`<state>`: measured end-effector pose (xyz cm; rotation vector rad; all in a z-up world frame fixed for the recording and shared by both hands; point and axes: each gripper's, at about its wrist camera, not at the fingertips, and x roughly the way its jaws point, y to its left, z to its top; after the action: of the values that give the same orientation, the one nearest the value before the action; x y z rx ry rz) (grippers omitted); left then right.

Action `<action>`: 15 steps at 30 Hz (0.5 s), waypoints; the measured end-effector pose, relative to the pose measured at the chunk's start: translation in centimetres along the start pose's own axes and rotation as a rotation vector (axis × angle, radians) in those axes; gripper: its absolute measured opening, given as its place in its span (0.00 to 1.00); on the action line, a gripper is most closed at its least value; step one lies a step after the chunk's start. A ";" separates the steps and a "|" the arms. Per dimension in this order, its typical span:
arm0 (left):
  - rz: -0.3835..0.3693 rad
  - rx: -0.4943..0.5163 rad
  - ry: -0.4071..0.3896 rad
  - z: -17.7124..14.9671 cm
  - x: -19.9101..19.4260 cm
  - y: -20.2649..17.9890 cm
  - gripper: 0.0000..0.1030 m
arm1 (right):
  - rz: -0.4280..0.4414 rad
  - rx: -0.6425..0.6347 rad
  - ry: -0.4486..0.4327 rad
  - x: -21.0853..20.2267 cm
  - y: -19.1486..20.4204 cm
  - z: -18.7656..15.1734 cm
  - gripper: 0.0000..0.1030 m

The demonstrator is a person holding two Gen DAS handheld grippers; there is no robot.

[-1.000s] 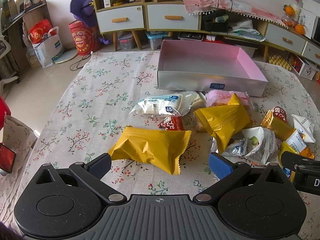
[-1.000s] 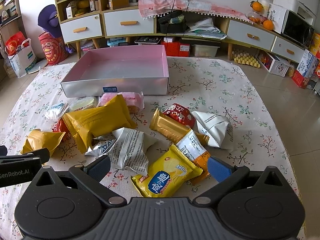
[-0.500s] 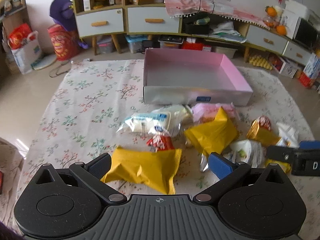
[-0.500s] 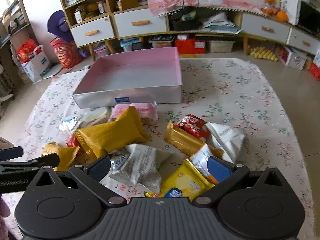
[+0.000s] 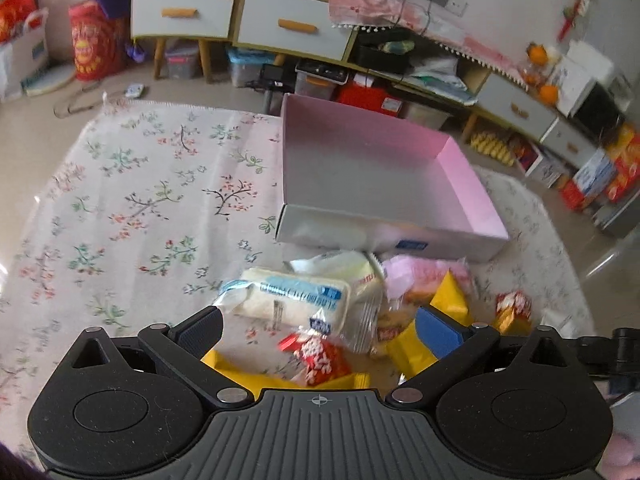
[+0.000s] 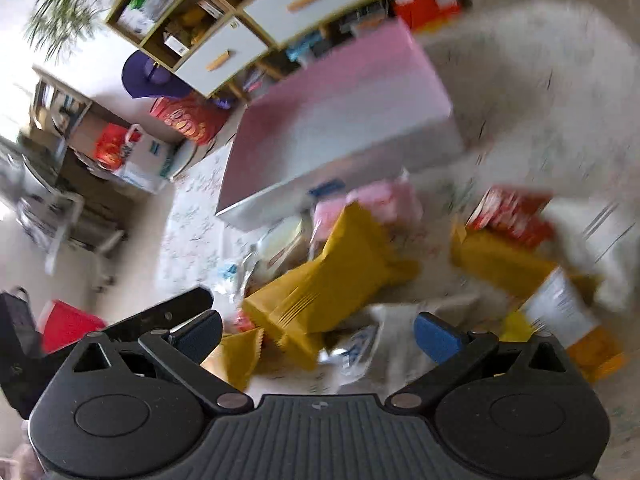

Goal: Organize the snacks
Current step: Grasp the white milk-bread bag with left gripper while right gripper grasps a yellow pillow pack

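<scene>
A pink-lined silver box (image 5: 384,184) stands open and empty on the floral cloth; it also shows in the right wrist view (image 6: 340,128). Snack packets lie in a heap before it. My left gripper (image 5: 316,330) is open over a small red packet (image 5: 320,356), with a yellow packet (image 5: 256,378) under its jaws and a white-and-blue packet (image 5: 296,300) just ahead. My right gripper (image 6: 316,330) is open and tilted over a yellow packet (image 6: 332,280) and a white packet (image 6: 360,344). The right wrist view is blurred.
The floral cloth (image 5: 140,200) covers the table. More packets lie at the right: a gold and red one (image 6: 508,236) and an orange-white one (image 6: 568,316). Cabinets and drawers (image 5: 240,28) stand behind. The left gripper's body (image 6: 24,344) shows at the right view's left edge.
My left gripper has moved forward over the near yellow packet toward the red and white packets. My right gripper has swung left and tilted, now above the middle yellow packet. Both stay open.
</scene>
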<state>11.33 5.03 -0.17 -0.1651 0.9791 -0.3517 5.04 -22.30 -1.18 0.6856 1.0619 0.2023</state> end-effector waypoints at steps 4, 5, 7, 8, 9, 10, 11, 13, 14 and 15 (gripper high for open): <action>-0.028 -0.098 0.023 0.8 1.9 1.0 0.98 | 0.018 0.017 -0.042 0.1 0.1 1.1 0.84; -0.030 -0.121 0.028 1.0 2.4 1.2 0.97 | 0.027 0.021 -0.050 0.1 0.1 1.3 0.82; -0.025 -0.160 0.034 1.2 3.3 1.4 0.95 | 0.047 0.029 -0.044 0.5 0.2 1.6 0.74; -0.015 -0.171 0.034 1.3 3.7 1.4 0.93 | 0.050 0.032 -0.040 0.8 0.1 1.6 0.72; -0.005 -0.177 0.034 1.2 4.1 1.4 0.90 | 0.049 0.033 -0.039 1.0 0.0 1.5 0.69; 0.006 -0.180 0.035 1.2 4.4 1.3 0.89 | 0.039 0.029 -0.042 1.2 0.1 1.5 0.67; 0.017 -0.182 0.038 1.1 4.6 1.4 0.87 | 0.029 0.022 -0.044 1.4 0.1 1.5 0.66; 0.036 -0.184 0.040 0.9 5.1 1.2 0.86 | 0.018 0.015 -0.041 1.6 0.1 1.6 0.64; 0.045 -0.185 0.035 0.7 5.1 1.2 0.85 | 0.021 0.019 -0.033 1.8 0.0 1.6 0.64; 0.059 -0.182 0.027 0.7 5.1 1.2 0.81 | 0.026 0.025 -0.023 2.0 0.0 1.5 0.63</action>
<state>14.73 4.23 -4.16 -0.2968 1.0402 -0.2107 7.34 -21.99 -2.19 0.7224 1.0353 0.2034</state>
